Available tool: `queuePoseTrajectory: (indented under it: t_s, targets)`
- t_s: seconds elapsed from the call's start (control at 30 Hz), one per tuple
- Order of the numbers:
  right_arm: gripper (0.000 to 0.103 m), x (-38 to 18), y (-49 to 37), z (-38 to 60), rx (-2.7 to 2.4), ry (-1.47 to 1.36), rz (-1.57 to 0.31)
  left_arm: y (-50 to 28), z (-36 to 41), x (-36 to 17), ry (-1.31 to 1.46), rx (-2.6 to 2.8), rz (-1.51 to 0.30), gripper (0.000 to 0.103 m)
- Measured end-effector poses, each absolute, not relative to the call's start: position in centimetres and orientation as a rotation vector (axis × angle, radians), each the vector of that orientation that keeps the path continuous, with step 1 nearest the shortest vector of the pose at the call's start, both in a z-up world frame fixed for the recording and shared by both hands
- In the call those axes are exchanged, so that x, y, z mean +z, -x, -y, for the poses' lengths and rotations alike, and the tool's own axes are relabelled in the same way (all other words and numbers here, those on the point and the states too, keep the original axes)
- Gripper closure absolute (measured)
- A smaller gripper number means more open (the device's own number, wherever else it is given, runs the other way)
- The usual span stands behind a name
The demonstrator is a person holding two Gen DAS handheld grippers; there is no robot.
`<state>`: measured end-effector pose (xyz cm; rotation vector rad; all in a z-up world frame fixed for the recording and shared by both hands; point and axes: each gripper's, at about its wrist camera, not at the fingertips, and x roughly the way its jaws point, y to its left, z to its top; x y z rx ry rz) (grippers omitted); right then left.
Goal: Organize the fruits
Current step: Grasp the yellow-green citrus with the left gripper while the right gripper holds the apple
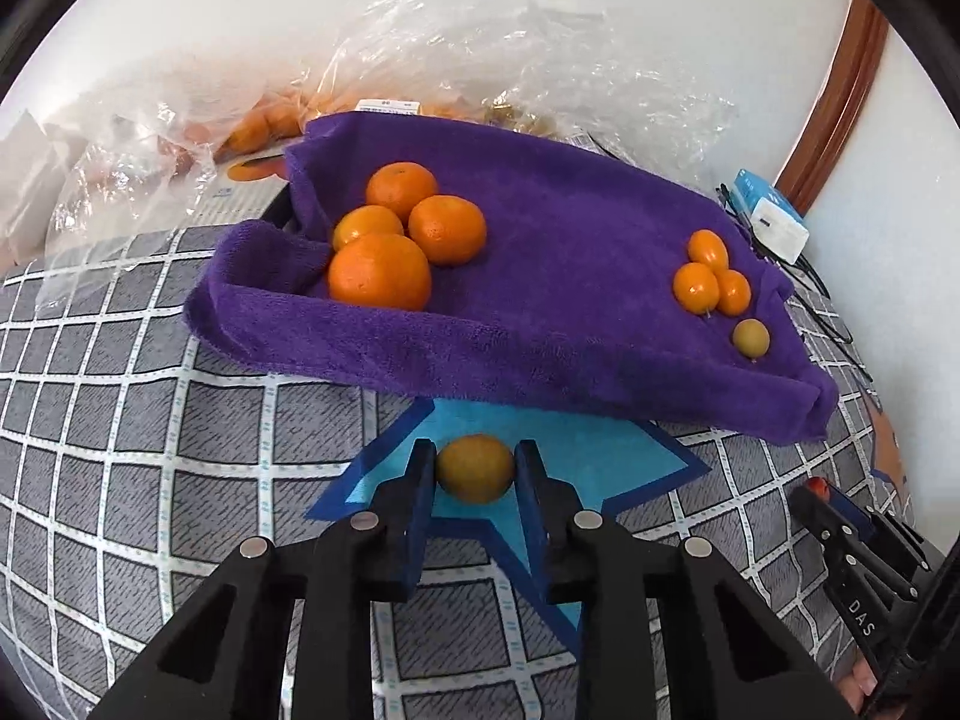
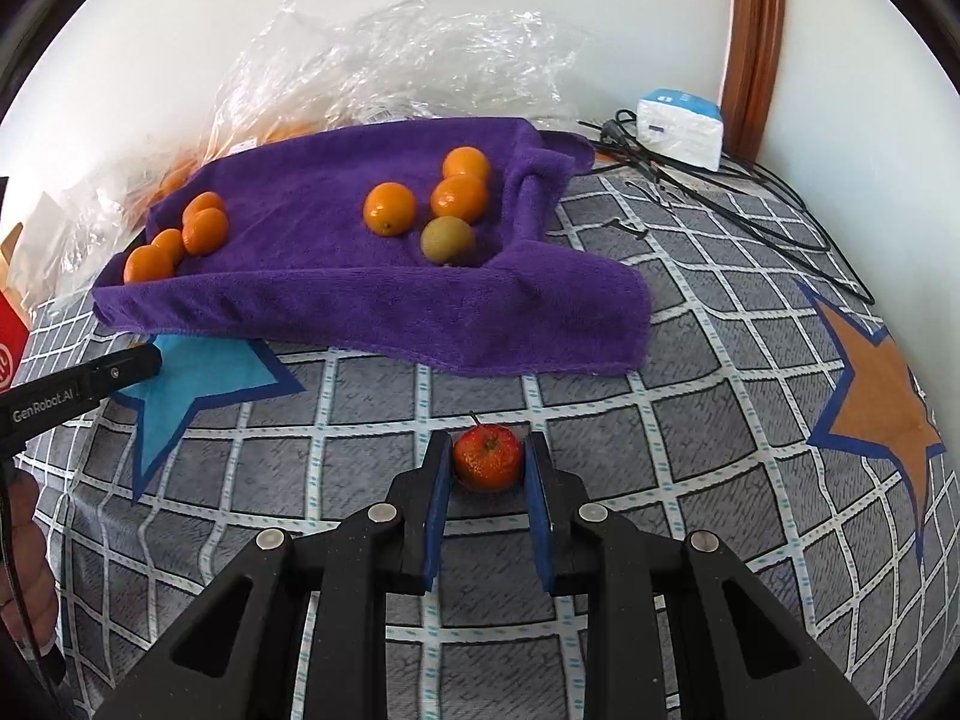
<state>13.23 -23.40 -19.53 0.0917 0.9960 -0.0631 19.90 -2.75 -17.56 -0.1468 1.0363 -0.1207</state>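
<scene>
A purple towel (image 1: pixel 540 276) lies on the bed, also in the right wrist view (image 2: pixel 336 276). On it sit several large mandarins (image 1: pixel 379 271) at the left and three small orange fruits (image 1: pixel 696 287) plus a dull green-yellow one (image 1: pixel 750 337) at the right. The same green-yellow fruit (image 2: pixel 448 240) and mandarins (image 2: pixel 205 231) show in the right wrist view. My left gripper (image 1: pixel 475 468) is shut on a dull orange fruit (image 1: pixel 475 468) over a blue star patch. My right gripper (image 2: pixel 487 459) is shut on a small red-orange fruit (image 2: pixel 487 459) with a stem, low over the bedspread.
Grey checked bedspread (image 2: pixel 690 420) with a blue star (image 2: pixel 186 384) and an orange star (image 2: pixel 876 402). Clear plastic bags (image 1: pixel 456 42) with more fruit lie behind the towel against the wall. A white box (image 2: pixel 681 129) and black cables (image 2: pixel 750 204) lie at the far right.
</scene>
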Motion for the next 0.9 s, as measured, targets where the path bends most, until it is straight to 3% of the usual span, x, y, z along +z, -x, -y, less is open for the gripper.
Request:
queuePoseTrajectory:
  t_s: [0.5, 0.9]
  targets:
    - [0.079, -14.3, -12.6, 20.8, -0.047, -0.081, -0.930, -15.6, -4.4, -11.6, 0.215, -0.056, -0.944, 0.078]
    - [0.079, -10.5, -12.3, 19.4, -0.042, -0.082, -0.879, -14.6, -5.3, -7.9, 0.204, -0.058, -0.885, 0.078]
